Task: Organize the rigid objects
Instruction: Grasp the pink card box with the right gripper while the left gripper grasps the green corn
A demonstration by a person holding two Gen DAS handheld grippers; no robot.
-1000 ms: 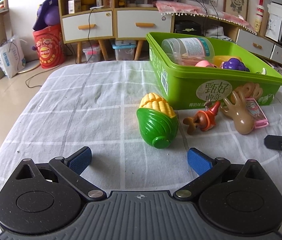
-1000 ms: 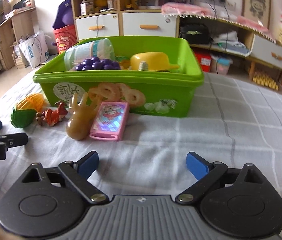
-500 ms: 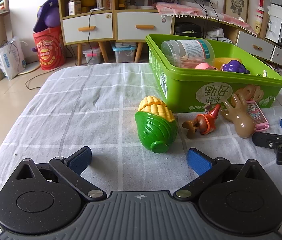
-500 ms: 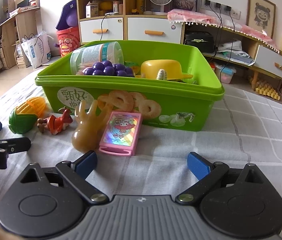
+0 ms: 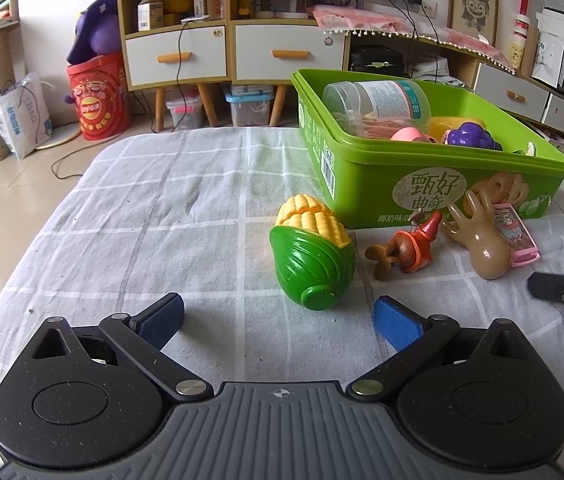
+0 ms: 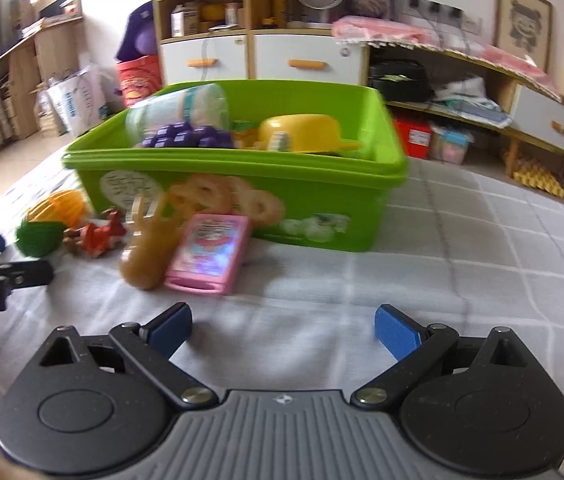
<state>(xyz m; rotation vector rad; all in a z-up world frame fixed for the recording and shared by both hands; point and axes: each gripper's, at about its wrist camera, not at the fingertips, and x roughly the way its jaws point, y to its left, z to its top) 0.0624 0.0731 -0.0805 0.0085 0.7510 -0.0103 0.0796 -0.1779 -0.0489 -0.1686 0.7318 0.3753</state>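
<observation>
A green bin (image 5: 369, 196) (image 6: 242, 168) holds a clear jar (image 5: 377, 104), purple grapes (image 5: 469, 134) and a yellow bowl (image 6: 301, 134). In front of it on the checked cloth lie a toy corn (image 5: 313, 252) (image 6: 48, 220), a small orange figure (image 5: 405, 250) (image 6: 98, 234), a tan hand-shaped toy (image 5: 481, 236) (image 6: 148, 250) and a pink card toy (image 5: 515, 234) (image 6: 212, 256). My left gripper (image 5: 278, 320) is open and empty, just short of the corn. My right gripper (image 6: 283, 328) is open and empty, near the pink card toy.
The cloth-covered table (image 5: 162, 216) ends at the left and far sides. Beyond it stand a drawer cabinet (image 5: 234, 52), a red bucket (image 5: 98, 96) and low shelves (image 6: 541, 120). The right gripper's tips show at the right of the left wrist view (image 5: 561, 284).
The left gripper has crept toward the corn. The right gripper has moved forward and left toward the pink card toy; its view is blurred. Both stay open.
</observation>
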